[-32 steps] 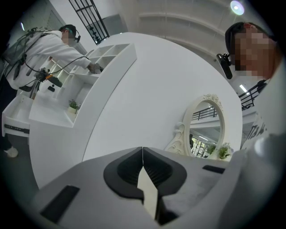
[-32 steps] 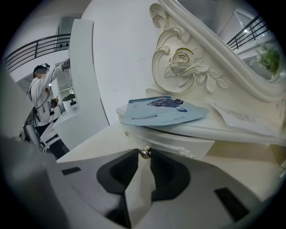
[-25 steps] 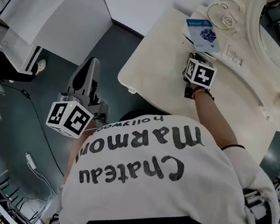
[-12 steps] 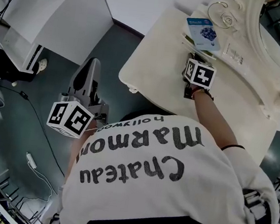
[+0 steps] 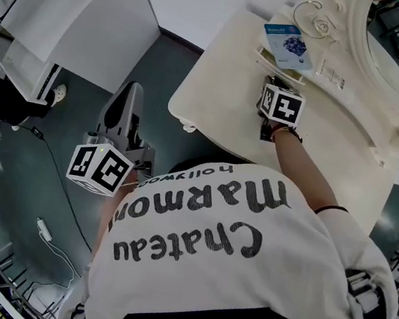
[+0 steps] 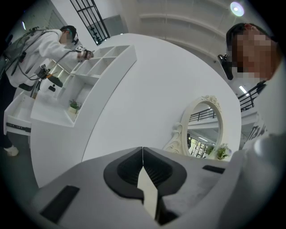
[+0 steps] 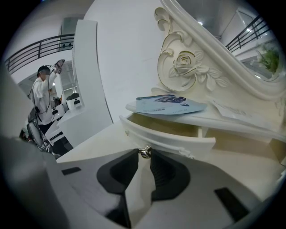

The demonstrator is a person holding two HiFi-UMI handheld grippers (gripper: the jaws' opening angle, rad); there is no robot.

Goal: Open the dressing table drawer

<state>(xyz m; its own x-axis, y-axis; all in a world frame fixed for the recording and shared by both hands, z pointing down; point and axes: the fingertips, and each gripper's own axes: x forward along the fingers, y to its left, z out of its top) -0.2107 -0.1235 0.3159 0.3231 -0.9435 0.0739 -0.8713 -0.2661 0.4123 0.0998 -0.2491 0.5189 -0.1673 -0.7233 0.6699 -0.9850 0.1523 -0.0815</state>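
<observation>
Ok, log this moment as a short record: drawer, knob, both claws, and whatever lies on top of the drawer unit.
drawer: partly pulled out of the dressing table, inside showing
knob: small, metal, at the middle of the drawer front
right claw: shut on the knob
left claw: shut, empty, held over the floor beside the table
on top: blue packet lying flat on the shelf over the drawer
behind: mirror frame with a carved rose

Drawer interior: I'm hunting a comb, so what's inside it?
The drawer, pulled partly out, shows only bare cream inner walls. Its front panel hides the floor, so any contents are unseen.
</observation>
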